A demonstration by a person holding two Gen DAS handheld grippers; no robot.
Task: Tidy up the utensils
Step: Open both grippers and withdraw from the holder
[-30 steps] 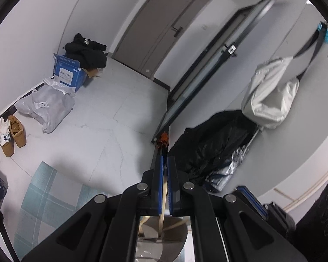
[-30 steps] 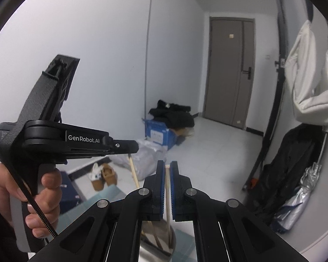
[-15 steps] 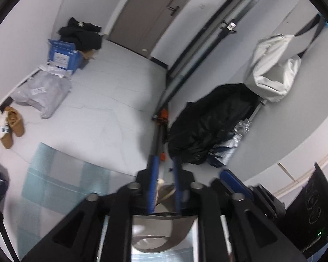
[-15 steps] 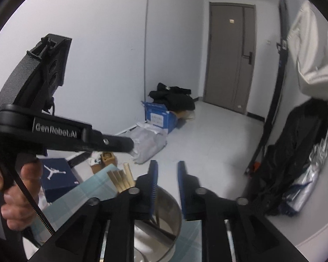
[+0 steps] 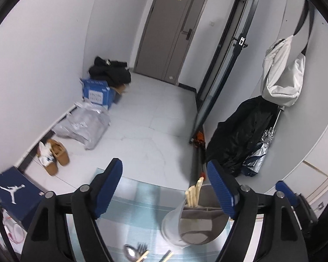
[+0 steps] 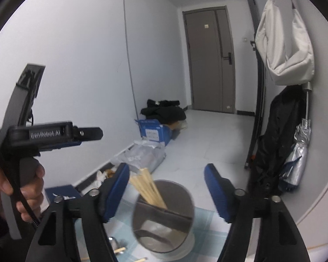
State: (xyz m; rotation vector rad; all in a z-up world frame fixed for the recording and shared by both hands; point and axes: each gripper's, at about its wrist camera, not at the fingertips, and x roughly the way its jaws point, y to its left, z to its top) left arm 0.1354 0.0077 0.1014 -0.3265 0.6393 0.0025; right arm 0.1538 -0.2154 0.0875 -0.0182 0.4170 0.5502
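Both your hand-held grippers — left [image 5: 164,190], right [image 6: 166,187] — jaws apart, empty. Chopsticks [image 6: 147,188] lean at 11 o'clock in metal holder [image 6: 164,216]; spoon [image 5: 130,251] lies loose on tabletop [image 5: 142,214]. Risk: holder tips if clipped.

The spoon [image 5: 130,251] and fork [image 5: 142,247] got chopped off by the bottom edge, handles barely showing. The holder [image 6: 164,216] was smeared with motion blur, and its divider hid the lower ends of the chopsticks [image 6: 147,188]. Couldn't read the label on the blue box [image 5: 97,93], way too small.
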